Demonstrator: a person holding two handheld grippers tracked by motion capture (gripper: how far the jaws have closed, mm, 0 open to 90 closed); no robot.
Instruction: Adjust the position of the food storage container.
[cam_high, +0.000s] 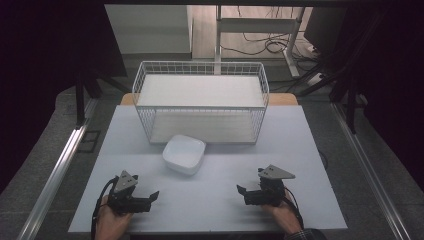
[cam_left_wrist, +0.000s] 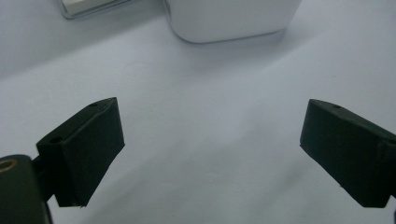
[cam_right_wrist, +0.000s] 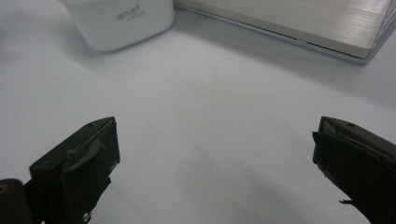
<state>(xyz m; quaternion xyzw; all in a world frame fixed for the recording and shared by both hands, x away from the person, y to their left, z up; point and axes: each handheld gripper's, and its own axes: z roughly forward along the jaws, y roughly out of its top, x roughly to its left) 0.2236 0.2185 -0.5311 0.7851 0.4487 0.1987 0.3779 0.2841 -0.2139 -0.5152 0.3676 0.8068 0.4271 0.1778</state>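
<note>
Grey table (cam_high: 310, 150) w/ white wire basket (cam_high: 200, 100) at far centre. White square bowl (cam_high: 184, 154) sits just in front of basket's near edge, centre of table, well apart from both grippers. Left gripper (cam_high: 152, 197) near front-left, jaws spread wide, nothing btwn them. Right gripper (cam_high: 242, 194) front-right, jaws likewise apart, empty. Both point inward twd each other, bowl ahead of each in the gripper views.

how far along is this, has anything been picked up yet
Nothing looks done yet: the white bowl sits on the table in front of the wire basket, untouched. In hand: nothing; the left hand-held gripper and right hand-held gripper are open and empty. Reaching and gripping the bowl likely remain.
</note>
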